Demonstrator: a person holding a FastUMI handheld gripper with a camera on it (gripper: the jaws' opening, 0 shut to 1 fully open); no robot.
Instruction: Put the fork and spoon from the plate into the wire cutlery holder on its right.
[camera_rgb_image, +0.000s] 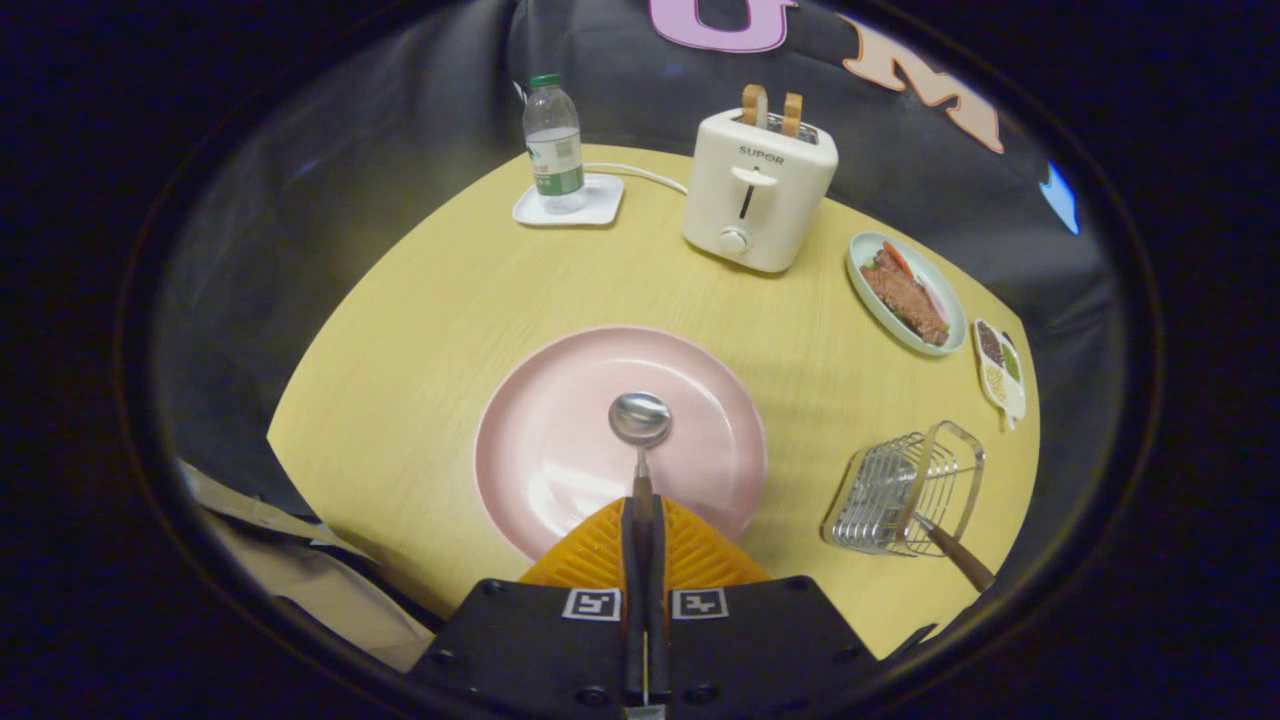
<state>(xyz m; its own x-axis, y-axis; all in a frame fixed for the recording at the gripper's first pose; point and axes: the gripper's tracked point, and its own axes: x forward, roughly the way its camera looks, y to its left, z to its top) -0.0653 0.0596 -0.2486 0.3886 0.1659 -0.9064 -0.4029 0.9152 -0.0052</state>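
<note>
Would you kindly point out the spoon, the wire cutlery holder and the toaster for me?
spoon (640, 418), gripper view, on its bowl.
wire cutlery holder (885, 490), gripper view, on its wire side.
toaster (757, 200), gripper view, on its front face.

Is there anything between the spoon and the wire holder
Nothing visible. The tool is shut on the spoon over the pink plate; bare table lies between it and the wire holder.

The hand-held gripper (643, 520) points forward and down, its fingers (600, 545) pressed together on a thin handle.
</note>
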